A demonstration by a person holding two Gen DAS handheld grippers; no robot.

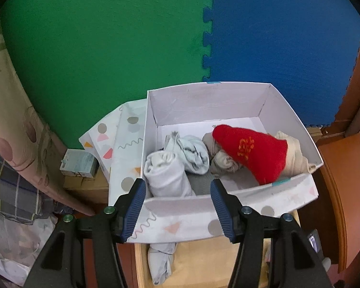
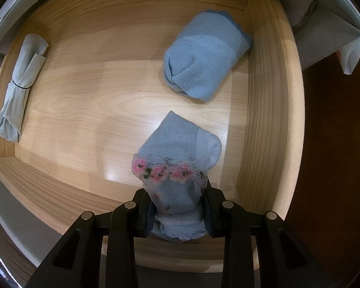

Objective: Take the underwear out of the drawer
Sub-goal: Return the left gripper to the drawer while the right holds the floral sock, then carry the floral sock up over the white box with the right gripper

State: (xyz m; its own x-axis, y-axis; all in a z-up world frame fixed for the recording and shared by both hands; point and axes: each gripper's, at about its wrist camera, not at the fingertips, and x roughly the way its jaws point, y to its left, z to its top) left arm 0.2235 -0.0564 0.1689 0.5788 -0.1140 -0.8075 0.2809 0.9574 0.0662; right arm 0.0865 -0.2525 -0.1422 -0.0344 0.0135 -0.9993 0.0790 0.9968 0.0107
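In the right wrist view my right gripper (image 2: 177,206) is shut on a light blue knitted piece with a pink flower trim (image 2: 180,153), held above the floor of the wooden drawer (image 2: 84,110). A folded blue terry piece (image 2: 204,57) lies at the drawer's far right. A rolled pale grey piece (image 2: 19,88) tied with a black band lies at the left wall. In the left wrist view my left gripper (image 1: 177,192) is open and empty, over the near wall of a white patterned box (image 1: 204,96) that holds rolled pale garments (image 1: 165,172) and a red knit piece (image 1: 252,153).
The box's lid (image 1: 117,144) leans at its left side. A small carton (image 1: 79,163) and bedding (image 1: 12,187) lie to the left. Green and blue foam mats (image 1: 132,36) cover the floor behind. The drawer with a grey roll (image 1: 160,261) shows under the box. Dark wood furniture (image 1: 336,180) stands right.
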